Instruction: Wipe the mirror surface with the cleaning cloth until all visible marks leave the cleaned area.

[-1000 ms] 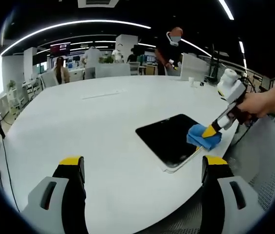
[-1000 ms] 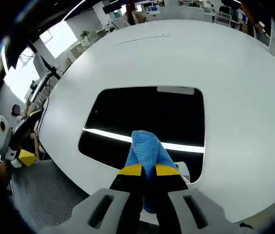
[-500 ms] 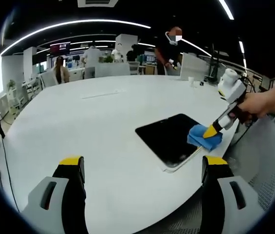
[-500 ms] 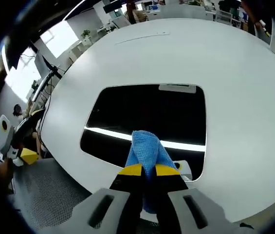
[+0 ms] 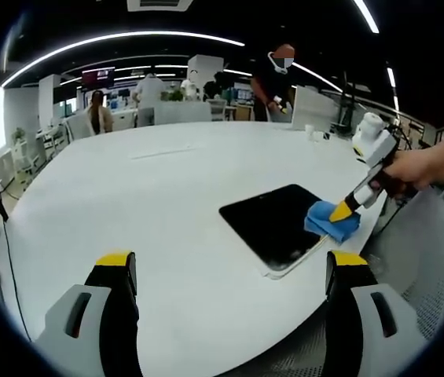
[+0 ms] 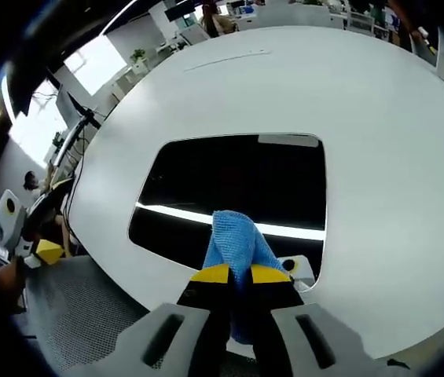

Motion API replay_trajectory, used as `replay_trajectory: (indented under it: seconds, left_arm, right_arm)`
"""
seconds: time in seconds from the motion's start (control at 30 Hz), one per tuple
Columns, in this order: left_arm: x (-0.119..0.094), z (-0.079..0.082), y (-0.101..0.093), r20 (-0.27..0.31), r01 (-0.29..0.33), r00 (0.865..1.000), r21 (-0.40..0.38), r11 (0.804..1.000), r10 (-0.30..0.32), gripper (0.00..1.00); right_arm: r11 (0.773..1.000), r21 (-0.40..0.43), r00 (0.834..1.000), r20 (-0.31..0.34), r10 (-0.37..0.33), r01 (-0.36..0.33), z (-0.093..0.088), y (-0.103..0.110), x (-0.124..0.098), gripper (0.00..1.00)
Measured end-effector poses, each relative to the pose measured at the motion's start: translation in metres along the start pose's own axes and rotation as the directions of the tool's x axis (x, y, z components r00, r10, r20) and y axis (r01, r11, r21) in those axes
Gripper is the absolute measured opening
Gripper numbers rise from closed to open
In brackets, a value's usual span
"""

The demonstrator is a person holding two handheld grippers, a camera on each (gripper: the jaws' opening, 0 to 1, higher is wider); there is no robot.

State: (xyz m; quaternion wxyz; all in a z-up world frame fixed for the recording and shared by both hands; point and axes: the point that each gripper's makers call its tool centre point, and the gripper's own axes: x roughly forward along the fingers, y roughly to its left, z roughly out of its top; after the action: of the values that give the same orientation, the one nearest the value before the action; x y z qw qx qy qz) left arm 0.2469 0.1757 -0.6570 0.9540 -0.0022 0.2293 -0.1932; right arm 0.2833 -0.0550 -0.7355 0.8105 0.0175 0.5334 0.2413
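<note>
A dark rectangular mirror (image 5: 273, 223) (image 6: 237, 188) lies flat near the edge of a big white table (image 5: 143, 196). My right gripper (image 6: 240, 274) is shut on a blue cleaning cloth (image 6: 237, 245), which rests on the mirror's near edge; a bright light strip reflects across the glass. From the left gripper view, the right gripper (image 5: 341, 210) comes in from the right, held by a hand (image 5: 414, 169), pressing the cloth (image 5: 330, 222) onto the mirror's right corner. My left gripper (image 5: 229, 271) hovers open above the table's near side, holding nothing.
A mesh chair (image 5: 430, 259) stands at the table's right edge. A standing person (image 5: 273, 82) and seated people (image 5: 96, 114) are beyond the far side. Small white items (image 5: 312, 132) sit at the far right of the table (image 6: 379, 118).
The right gripper view has shifted slightly over the mirror; the cloth stays on its near edge. The left gripper has not moved.
</note>
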Motion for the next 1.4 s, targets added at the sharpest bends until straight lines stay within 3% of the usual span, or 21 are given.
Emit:
replay_trajectory:
  seconds: [0.87, 1.13, 1.27, 1.4]
  left_arm:
    - [0.0, -0.001, 0.001, 0.001, 0.006, 1.0, -0.004, 1.0, -0.006, 0.99]
    - [0.0, -0.001, 0.0, 0.001, 0.008, 1.0, -0.005, 1.0, -0.008, 0.99]
    - [0.0, -0.001, 0.0, -0.002, 0.008, 1.0, 0.0, 1.0, -0.008, 0.98]
    - [0.001, -0.001, 0.0, -0.003, 0.009, 1.0, -0.001, 1.0, -0.009, 0.98]
  right_arm:
    - [0.998, 0.058, 1.0, 0.015, -0.016, 0.015, -0.001, -0.03, -0.01, 0.02]
    - [0.999, 0.045, 1.0, 0.012, -0.025, 0.025, 0.0, -0.029, -0.011, 0.02]
    - [0.996, 0.088, 0.999, 0.014, -0.032, 0.031, 0.003, -0.03, -0.01, 0.01]
    - [0.997, 0.058, 0.999, 0.016, -0.048, 0.046, 0.01, -0.031, -0.007, 0.01]
